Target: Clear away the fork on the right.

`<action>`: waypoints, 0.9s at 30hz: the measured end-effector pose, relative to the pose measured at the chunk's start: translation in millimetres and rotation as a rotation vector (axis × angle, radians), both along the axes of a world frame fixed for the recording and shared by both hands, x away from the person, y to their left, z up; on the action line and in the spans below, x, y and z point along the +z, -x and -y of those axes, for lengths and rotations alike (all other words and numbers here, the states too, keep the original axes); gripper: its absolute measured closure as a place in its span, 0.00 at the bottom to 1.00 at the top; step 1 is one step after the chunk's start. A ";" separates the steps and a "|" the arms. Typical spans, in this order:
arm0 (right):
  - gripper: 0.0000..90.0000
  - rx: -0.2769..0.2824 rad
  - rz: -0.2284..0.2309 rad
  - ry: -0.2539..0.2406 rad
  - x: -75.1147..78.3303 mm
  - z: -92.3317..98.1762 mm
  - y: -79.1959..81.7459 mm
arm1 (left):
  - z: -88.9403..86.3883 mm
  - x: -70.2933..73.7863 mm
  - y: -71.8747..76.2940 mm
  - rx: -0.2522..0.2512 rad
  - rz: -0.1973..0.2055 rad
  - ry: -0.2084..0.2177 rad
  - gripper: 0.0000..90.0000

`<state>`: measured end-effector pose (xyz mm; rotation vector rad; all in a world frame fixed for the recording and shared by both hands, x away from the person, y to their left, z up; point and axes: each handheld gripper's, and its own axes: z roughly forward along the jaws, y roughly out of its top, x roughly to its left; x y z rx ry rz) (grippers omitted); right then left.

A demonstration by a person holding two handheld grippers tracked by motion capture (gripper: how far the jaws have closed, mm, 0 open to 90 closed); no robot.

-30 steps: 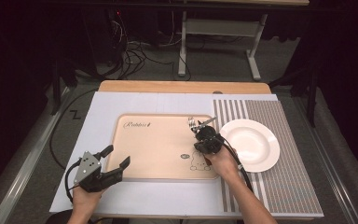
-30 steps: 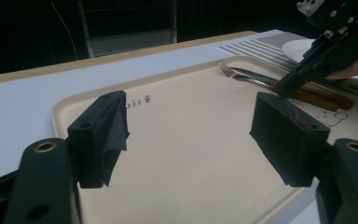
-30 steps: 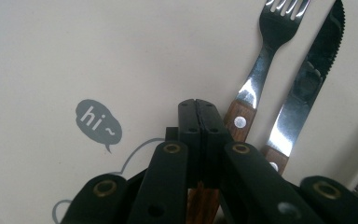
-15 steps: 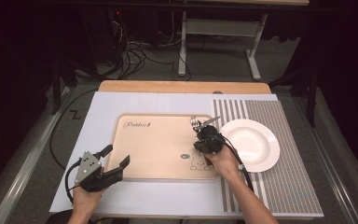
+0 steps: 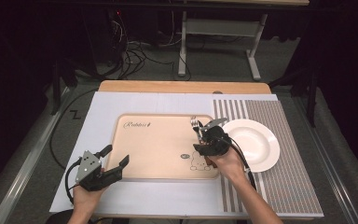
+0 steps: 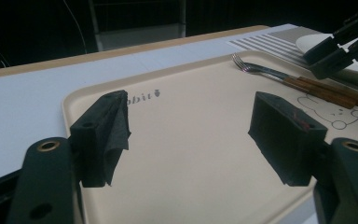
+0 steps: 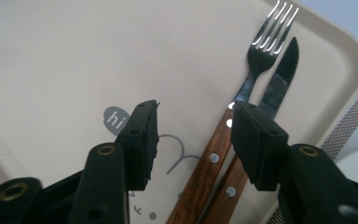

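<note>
Room dark, walls lost in shadow. Floor (image 5: 135, 70) grey, lit patch beyond far edge of tabletop. Tangle of black cables (image 5: 135, 49) on floor at far left. White metal stand (image 5: 216, 35) with crossbar and two feet on floor behind far edge. Dark post (image 5: 56, 86) off far left corner, another (image 5: 311, 95) off far right corner. Metal rail (image 5: 16, 179) along left edge. Black cable loop (image 5: 58, 135) on floor near left edge. Tabletop (image 5: 182, 87) pale wood, strip bare at far edge. Light from above, falling mainly on tabletop.
</note>
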<state>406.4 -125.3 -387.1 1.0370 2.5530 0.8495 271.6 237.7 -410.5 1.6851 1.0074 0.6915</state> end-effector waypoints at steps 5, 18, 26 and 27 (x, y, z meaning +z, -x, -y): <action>0.54 -0.006 0.029 -0.018 2.2 8.2 5.7 | -0.1 -0.5 -0.3 -0.003 -0.005 -0.005 0.33; 0.47 -0.027 0.111 -0.059 2.1 33.3 22.0 | 1.4 -2.1 -1.0 -0.005 -0.012 -0.015 0.34; 0.45 -0.050 0.133 -0.085 2.8 48.8 28.8 | 1.0 -2.8 -1.6 -0.002 -0.016 -0.013 0.34; 0.44 -0.052 0.136 -0.089 3.0 50.3 29.8 | 1.1 -2.8 -1.5 -0.002 -0.016 -0.013 0.34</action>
